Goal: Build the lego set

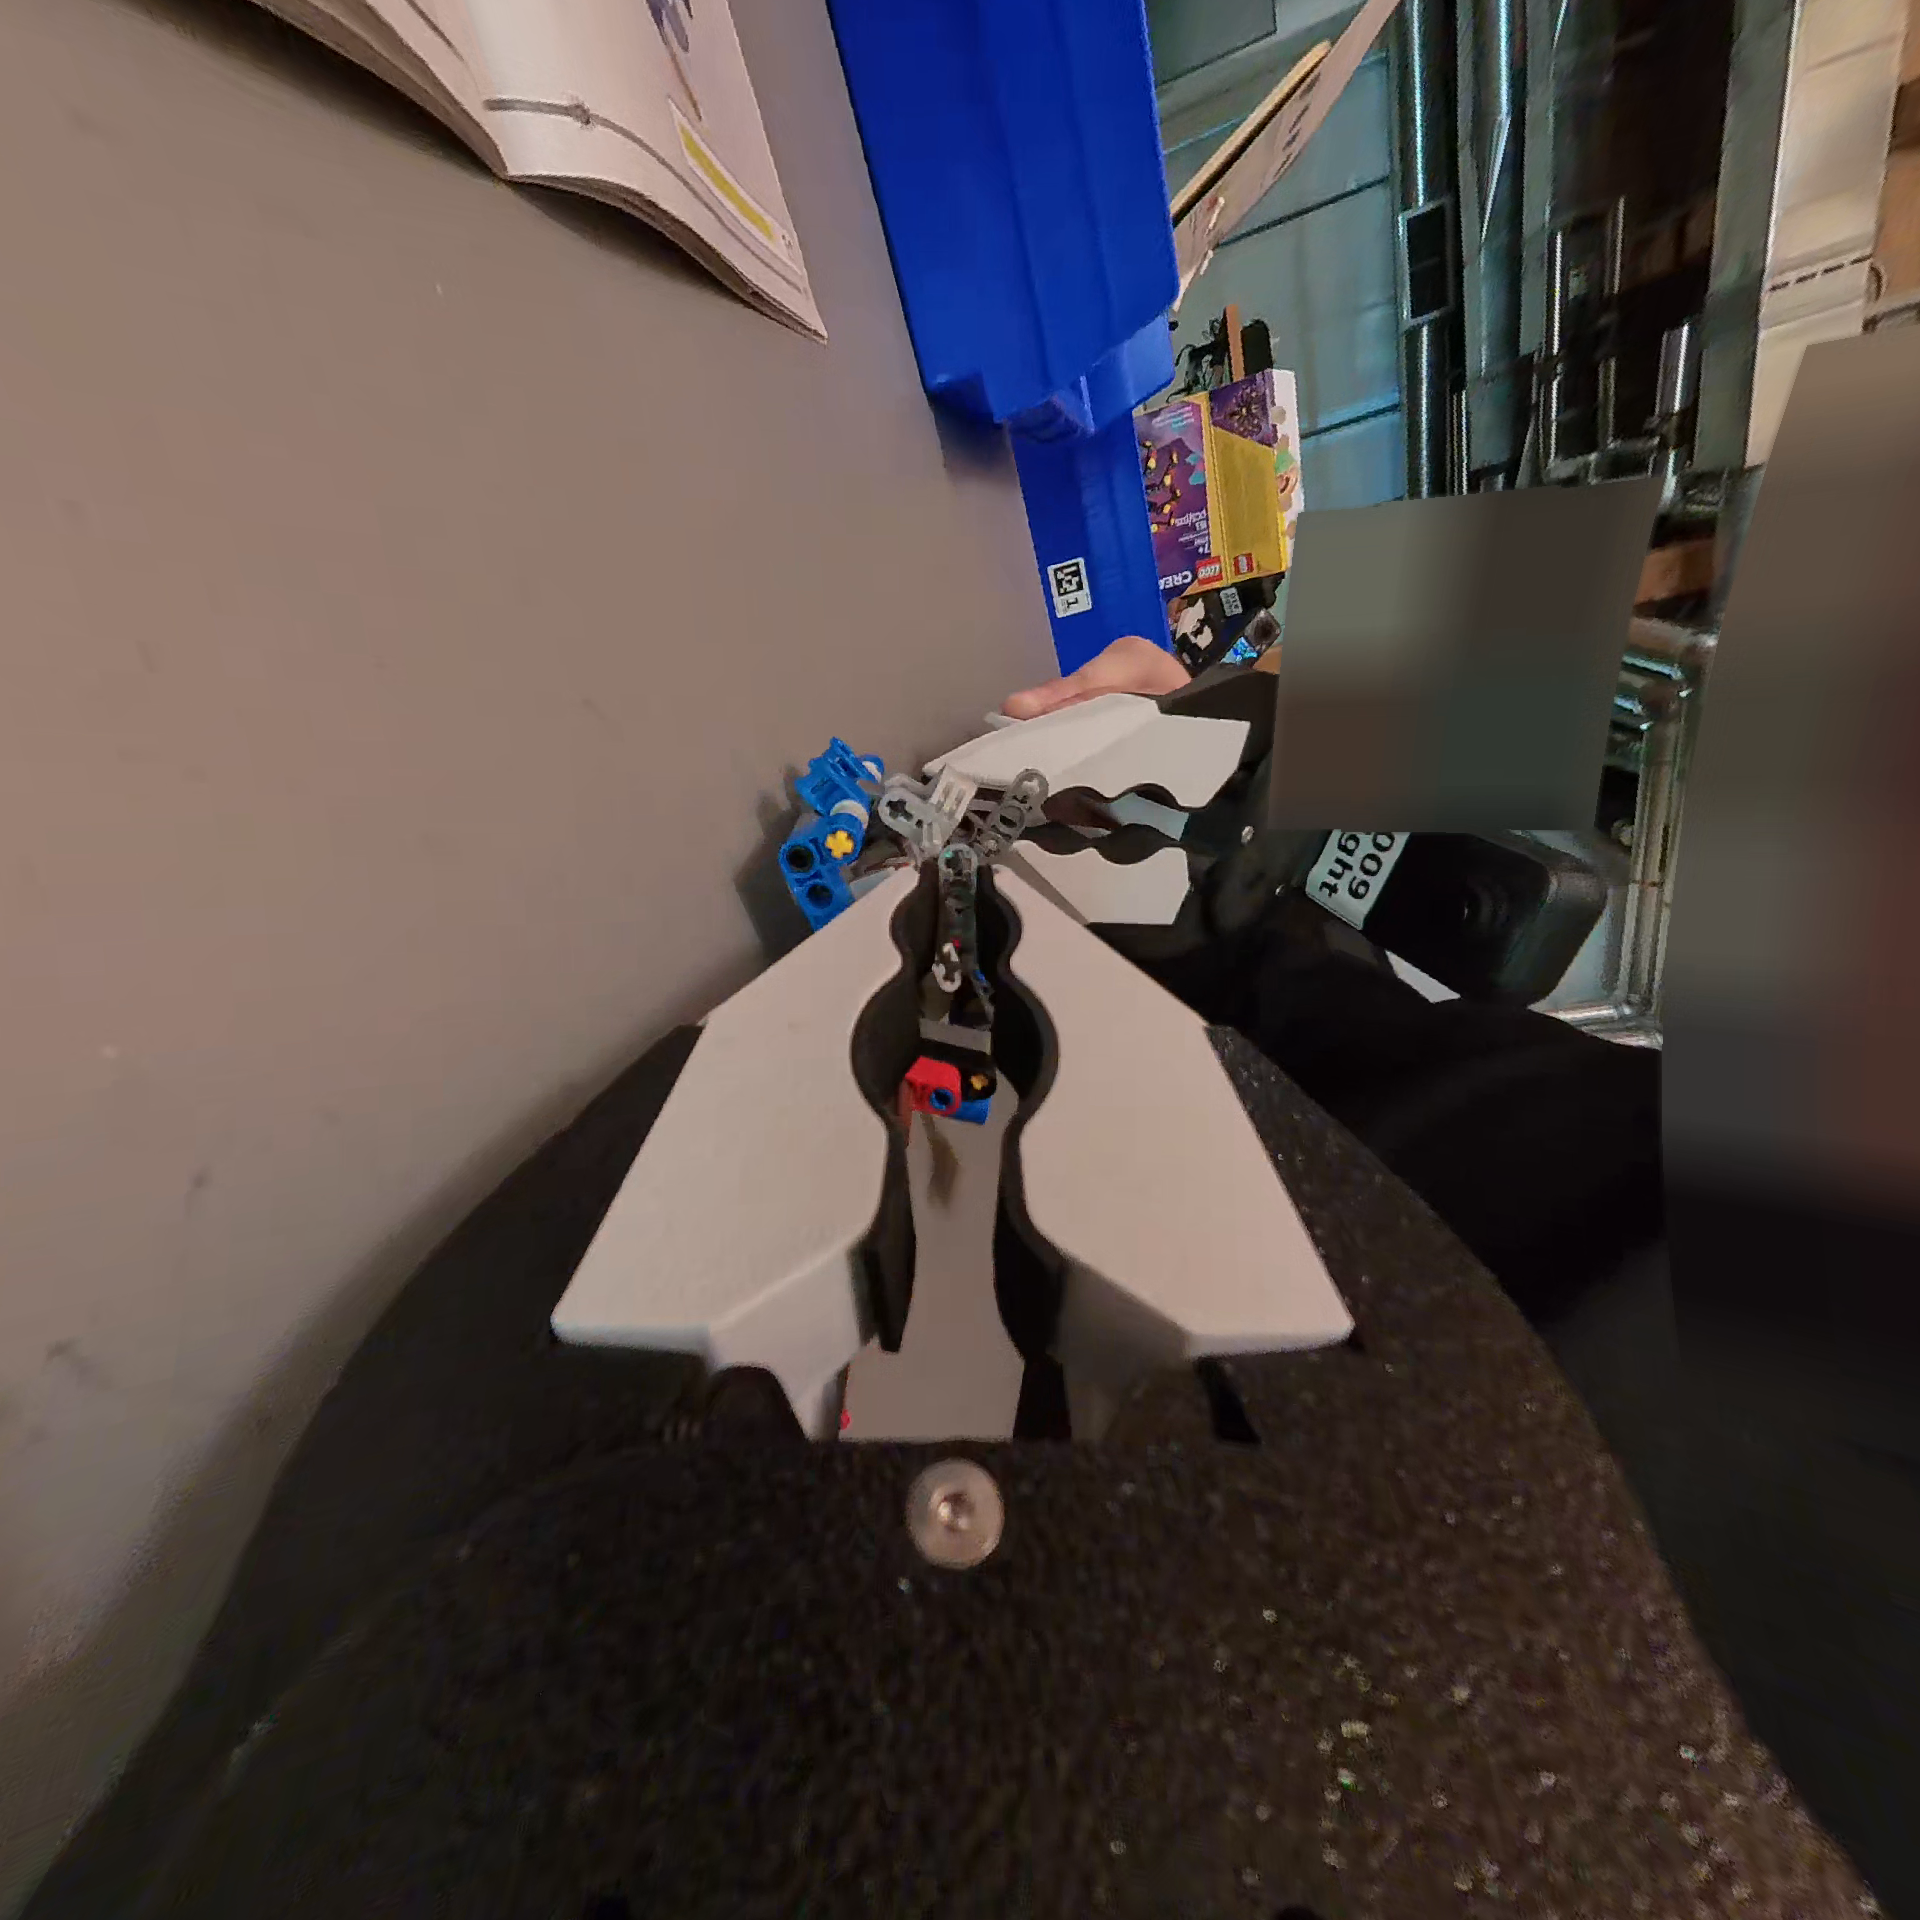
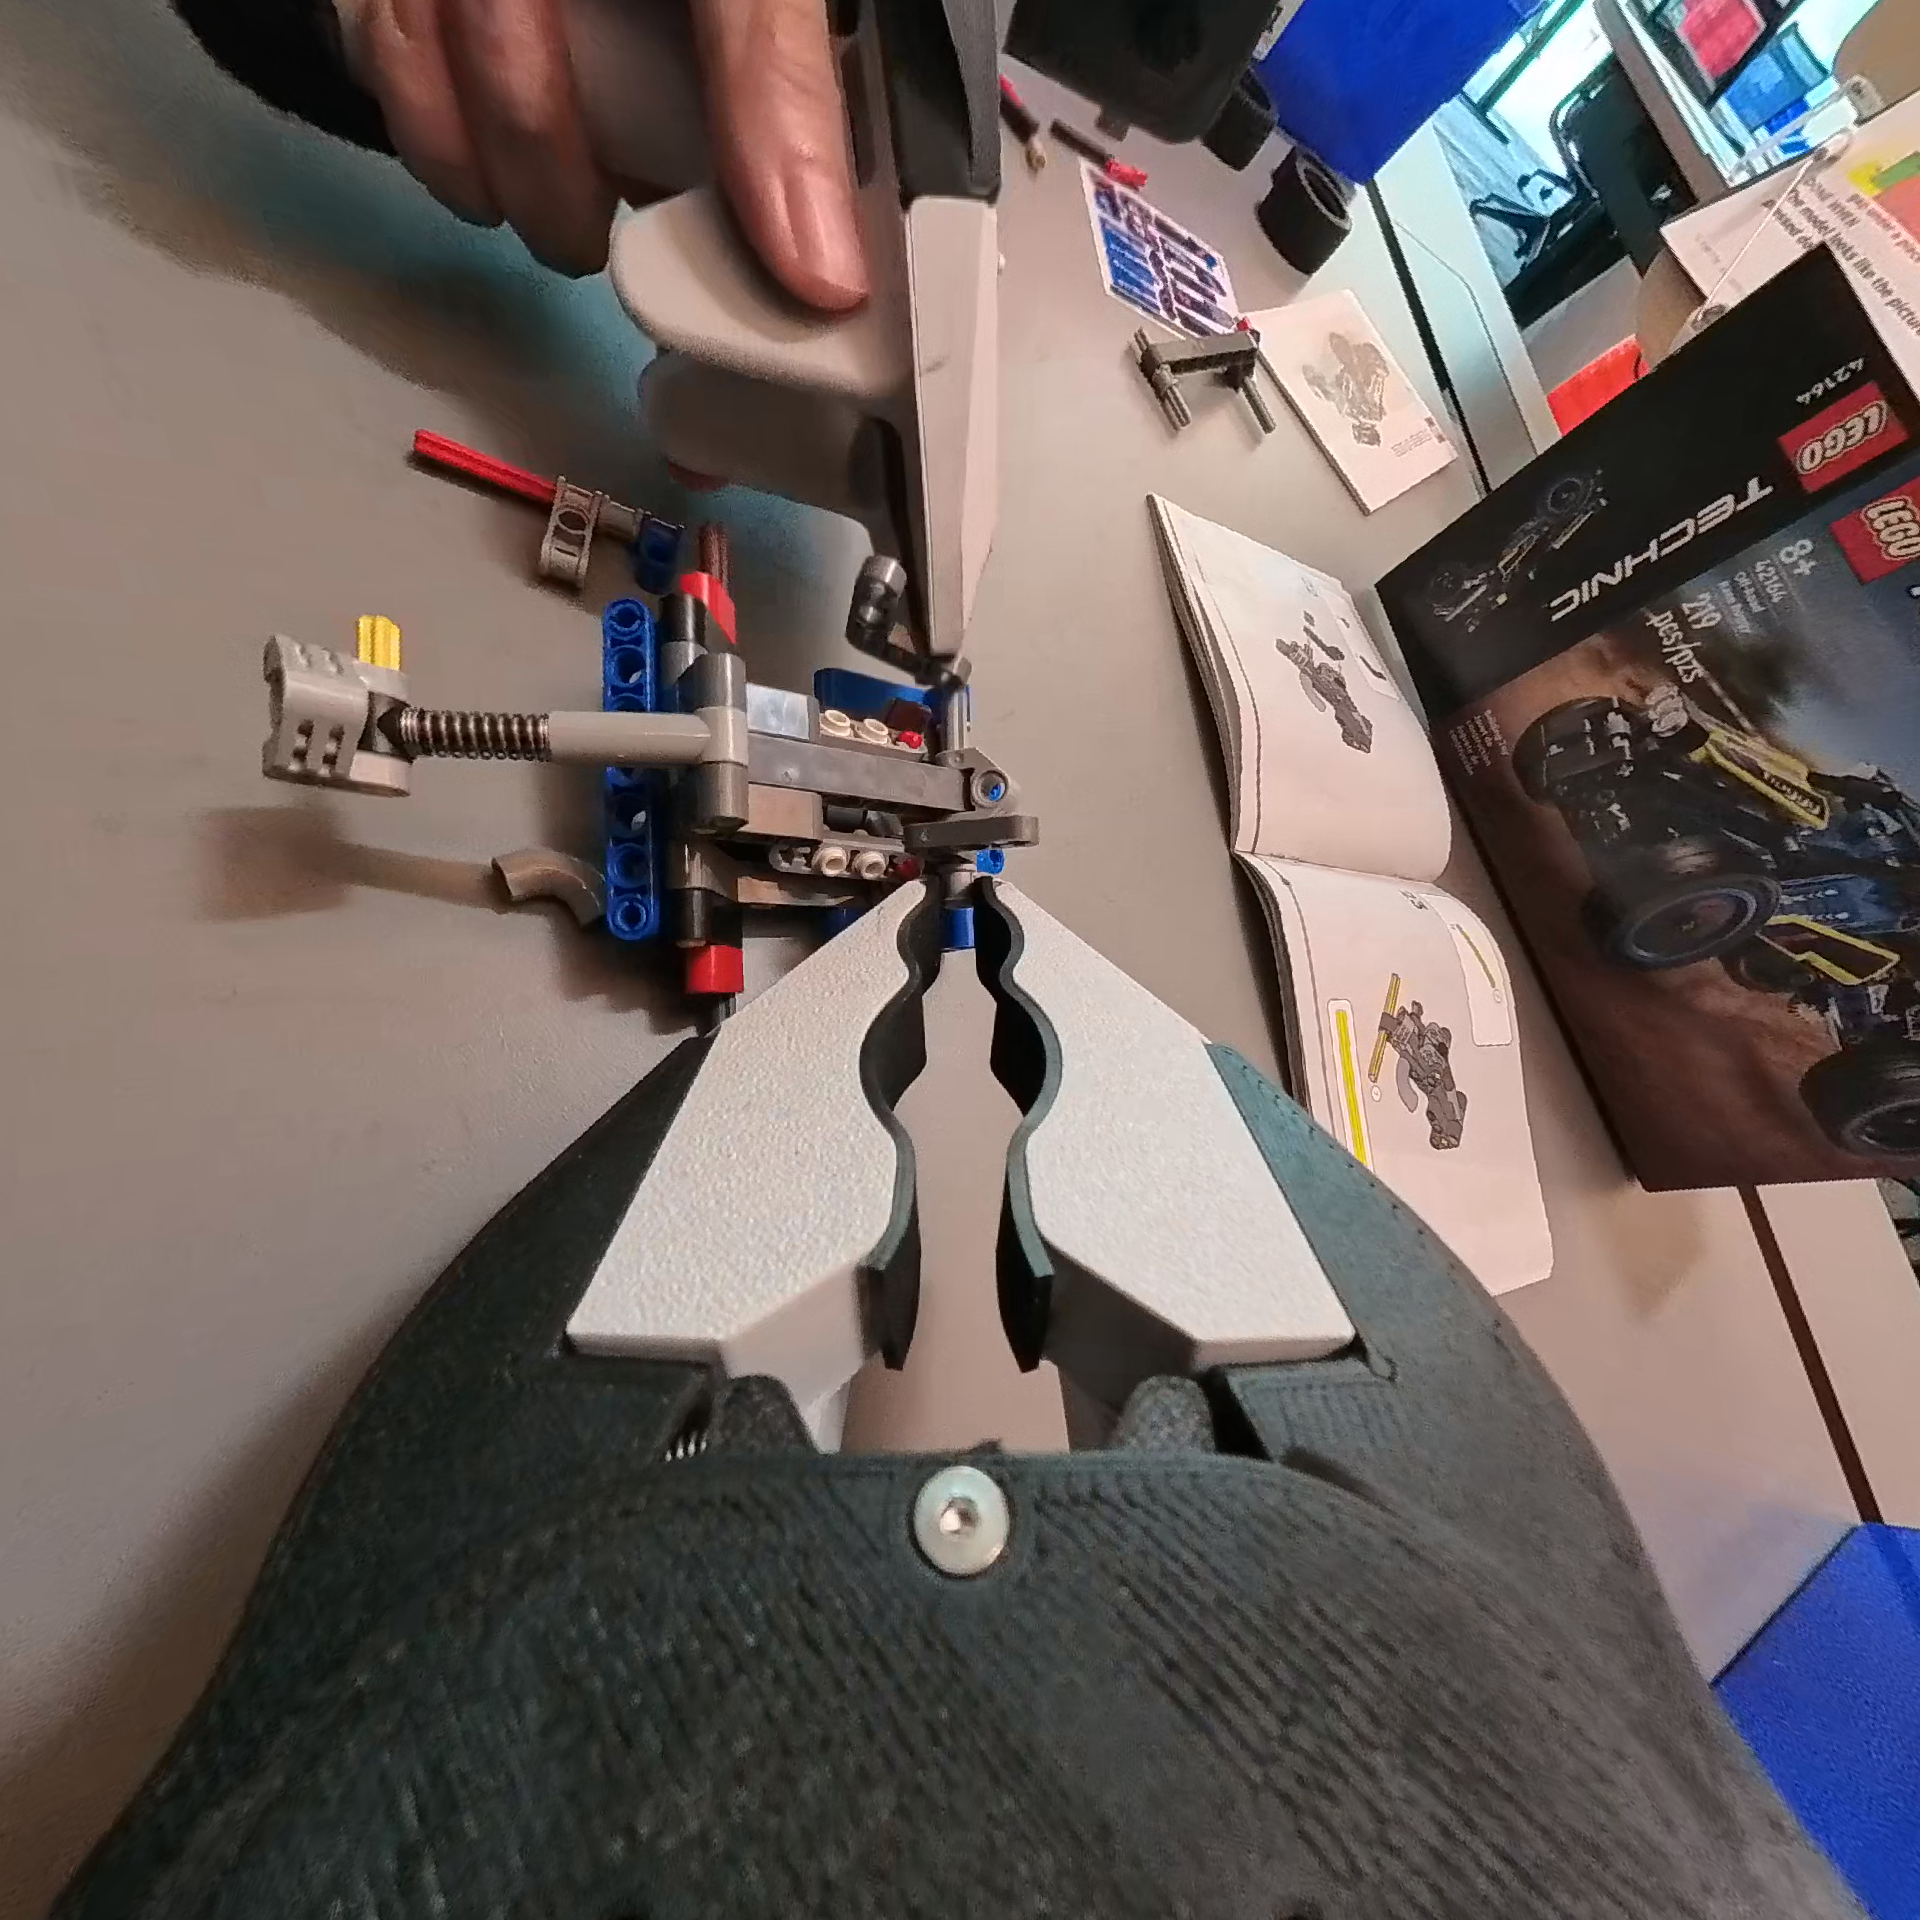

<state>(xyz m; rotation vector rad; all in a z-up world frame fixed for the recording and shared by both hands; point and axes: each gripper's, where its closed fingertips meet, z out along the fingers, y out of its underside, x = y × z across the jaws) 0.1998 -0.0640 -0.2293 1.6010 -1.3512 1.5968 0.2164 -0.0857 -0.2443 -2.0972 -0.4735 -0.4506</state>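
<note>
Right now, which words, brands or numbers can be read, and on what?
I don't quote writing; it stands on:
Black toy box: brand marks, numbers, legible.
Open instruction booklet: too small.
Sticker sheet: blurred.
Purple-and-yellow box: partly legible.
White label on black camera: legible.

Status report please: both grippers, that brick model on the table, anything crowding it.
Left gripper and right gripper both pinched on the grey, blue and red brick-built chassis on the grey table. Open instruction booklet beside it, loose pieces around.
</note>
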